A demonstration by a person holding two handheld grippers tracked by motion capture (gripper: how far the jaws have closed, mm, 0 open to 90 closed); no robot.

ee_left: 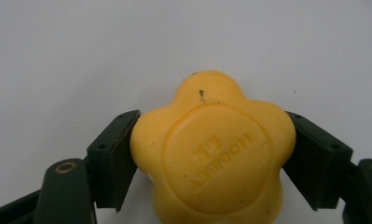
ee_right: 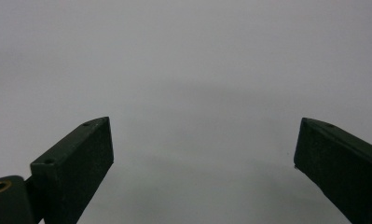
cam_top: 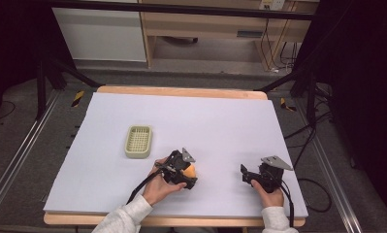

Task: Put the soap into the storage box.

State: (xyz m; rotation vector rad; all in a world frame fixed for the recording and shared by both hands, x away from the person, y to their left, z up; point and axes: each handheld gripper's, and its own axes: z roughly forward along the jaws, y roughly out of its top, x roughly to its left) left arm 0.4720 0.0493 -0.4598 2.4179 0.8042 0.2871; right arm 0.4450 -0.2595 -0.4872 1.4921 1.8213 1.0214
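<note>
Yellow flower-shaped soap (ee_left: 214, 151) sat clamped in the left gripper (cam_top: 185, 175) low over the bench (cam_top: 220, 121), the slatted dish (cam_top: 138, 141) lying ahead and to its left, while the right gripper (cam_top: 251, 175) waited open, farther off.

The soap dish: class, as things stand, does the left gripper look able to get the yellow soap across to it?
Probably yes. The left gripper is shut on the yellow soap, and bare white table cover lies between it and the empty soap dish.
</note>
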